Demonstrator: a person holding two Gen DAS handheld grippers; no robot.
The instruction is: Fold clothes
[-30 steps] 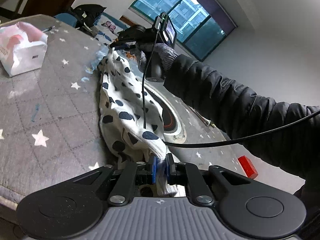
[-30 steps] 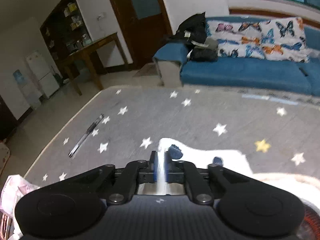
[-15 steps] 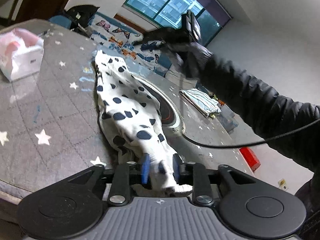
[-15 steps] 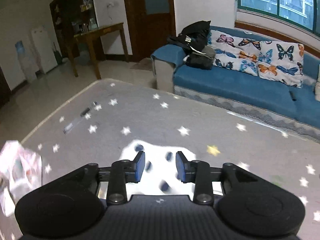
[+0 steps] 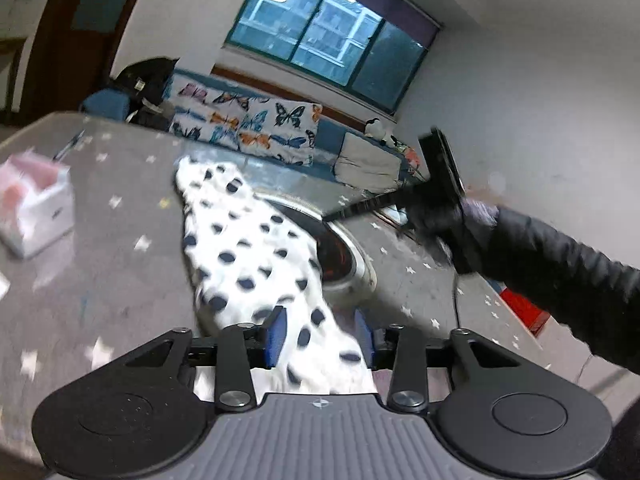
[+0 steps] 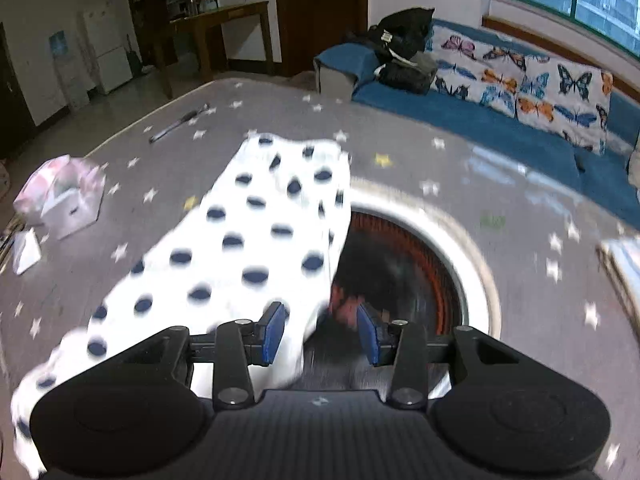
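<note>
White spotted garment (image 6: 256, 236) lies flat, overlapping round burner (image 6: 404, 276) | soft, light, limp; take hem corners | left gripper (image 5: 320, 334) opening, cloth loose between pads | right gripper (image 6: 320, 332) opening, released, cloth edge beneath.

Two wrist views, low over the bench (image 5: 120, 272)

Each looks forward along its tongs, close above the spotted cloth (image 6: 248, 240); both share cloth, bench and far sofa (image 6: 500, 120).

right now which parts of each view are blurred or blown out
Left wrist view: the right gripper and dotted garment smear with motion; the window glares. Right wrist view: the garment is overexposed, and the table stars streak.
</note>
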